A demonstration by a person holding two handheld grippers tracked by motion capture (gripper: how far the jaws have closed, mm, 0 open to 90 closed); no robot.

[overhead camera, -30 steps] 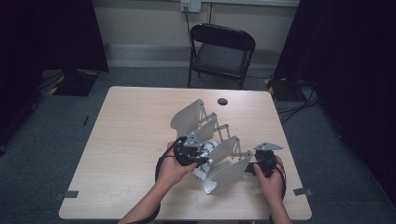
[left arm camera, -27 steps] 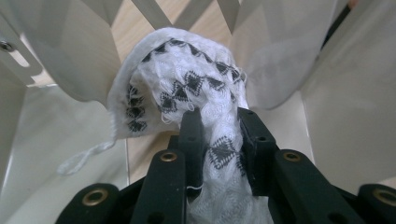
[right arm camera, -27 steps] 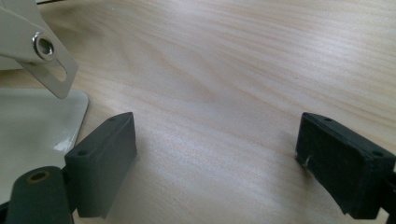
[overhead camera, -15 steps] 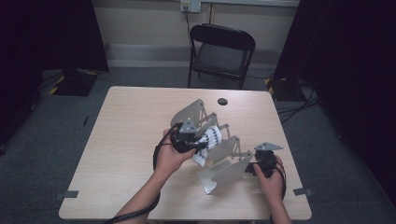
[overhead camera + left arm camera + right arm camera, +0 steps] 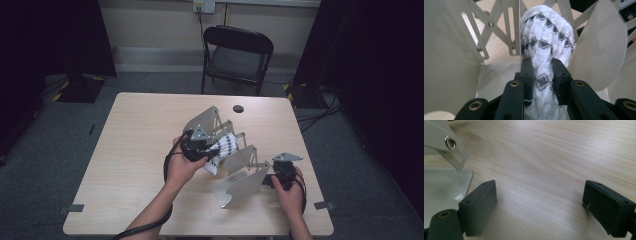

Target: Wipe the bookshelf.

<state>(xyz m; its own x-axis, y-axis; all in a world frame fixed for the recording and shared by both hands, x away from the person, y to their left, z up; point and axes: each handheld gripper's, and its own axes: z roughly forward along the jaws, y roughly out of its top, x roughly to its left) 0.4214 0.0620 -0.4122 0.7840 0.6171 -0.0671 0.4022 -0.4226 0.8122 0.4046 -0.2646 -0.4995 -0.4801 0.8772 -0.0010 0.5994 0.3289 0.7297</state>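
Observation:
A white knit cloth (image 5: 547,35) with black zigzag bands is pinched between the jaws of my left gripper (image 5: 542,70), which is shut on it. In the high view the left gripper (image 5: 206,150) holds the cloth (image 5: 221,146) among the upright plates of a pale metal scissor-link rack (image 5: 240,162) at the table's middle. Rack plates (image 5: 446,50) stand on both sides of the cloth. My right gripper (image 5: 269,181) rests low by the rack's nearest plate (image 5: 242,187). Its jaws (image 5: 541,202) stand wide open over bare wood, the plate's corner (image 5: 444,182) just left of them.
The light wooden table (image 5: 135,145) has a small black round object (image 5: 238,108) near its far edge. A black folding chair (image 5: 237,55) stands beyond the table. Cables trail from both grippers toward the near edge.
My left gripper has risen and moved away from the near edge with the cloth, carrying it further in among the rack's plates. The right gripper has stayed put.

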